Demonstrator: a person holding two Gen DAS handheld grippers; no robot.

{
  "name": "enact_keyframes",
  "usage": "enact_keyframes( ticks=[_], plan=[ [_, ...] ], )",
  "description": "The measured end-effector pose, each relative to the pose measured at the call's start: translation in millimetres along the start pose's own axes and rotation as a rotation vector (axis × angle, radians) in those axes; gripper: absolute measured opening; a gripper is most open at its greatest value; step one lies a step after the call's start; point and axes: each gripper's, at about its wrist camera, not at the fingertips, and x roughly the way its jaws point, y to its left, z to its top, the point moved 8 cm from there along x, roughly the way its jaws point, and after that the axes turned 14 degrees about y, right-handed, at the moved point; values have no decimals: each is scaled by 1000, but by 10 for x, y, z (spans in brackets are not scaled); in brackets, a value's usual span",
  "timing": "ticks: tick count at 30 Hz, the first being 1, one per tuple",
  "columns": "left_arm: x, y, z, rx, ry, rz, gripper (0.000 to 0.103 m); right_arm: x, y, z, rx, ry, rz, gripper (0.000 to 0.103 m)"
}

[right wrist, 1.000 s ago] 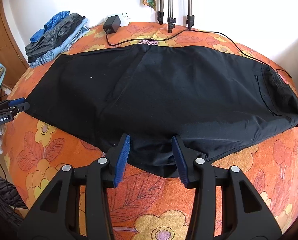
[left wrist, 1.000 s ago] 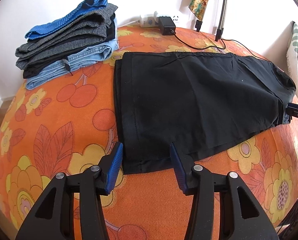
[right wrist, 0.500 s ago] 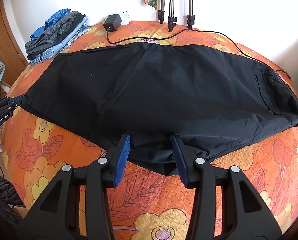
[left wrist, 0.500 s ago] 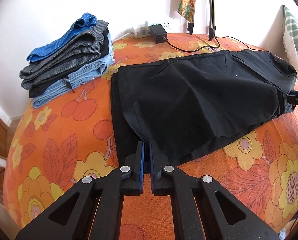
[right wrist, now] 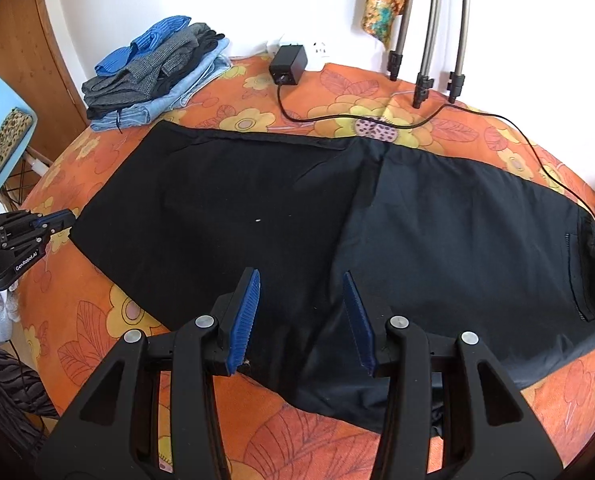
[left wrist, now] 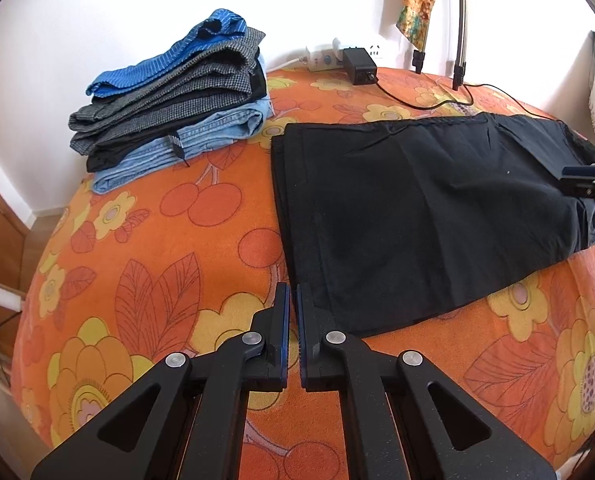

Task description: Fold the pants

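Pants [right wrist: 337,216] lie lengthwise, hems left; left hand-held gripper [left wrist: 292,300] seemingly pinches hem, right hand-held gripper [right wrist: 301,280] spread.

Black pants [right wrist: 337,220] flat on bedspread

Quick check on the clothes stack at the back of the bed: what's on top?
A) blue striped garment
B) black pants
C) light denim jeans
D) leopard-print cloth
A: in the left wrist view the blue striped garment lies on top of the folded stack, above the grey checked layers, with the light denim at the bottom.
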Motion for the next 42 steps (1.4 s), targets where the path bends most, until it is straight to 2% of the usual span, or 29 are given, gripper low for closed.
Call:
enact_keyframes(
  ticks=[4, 8, 13, 16, 20, 26, 30, 34, 38, 42],
  plan=[
    [-181, -152, 159, 13, -46, -54, 3, 326, 55, 56, -22, 50, -36, 46],
    [-126, -506, 237, 57, -19, -143, 7, 401, 46, 170, -24, 24, -53, 46],
    [53, -1009, 317, 143, 20, -181, 12, 396, 1, 294, 23, 8, 3, 46],
    [76, -1139, 392, 154, 21, -186, 12, 175, -137, 271, 74, -22, 59, 46],
    [-43, -1374, 497, 158, 3, -251, 12, -218, -528, 99, 148, -74, 70, 46],
    [-291, -2151, 514, 298, -23, -365, 12, -484, -1272, -267, 296, -82, 49, 46],
    [-354, -2677, 472, 412, -31, -402, 12, -466, -1435, -476, 311, -44, 72, 46],
    [-253, -3041, 500, 445, -2, -448, 12, -366, -1485, -668, 322, -1, 96, 46],
    [-100, -3274, 538, 471, 20, -445, 12, -225, -1601, -740, 348, 17, 90, 46],
    [50, -3354, 553, 459, 43, -421, 12, -152, -1753, -664, 374, 0, 68, 46]
  ],
)
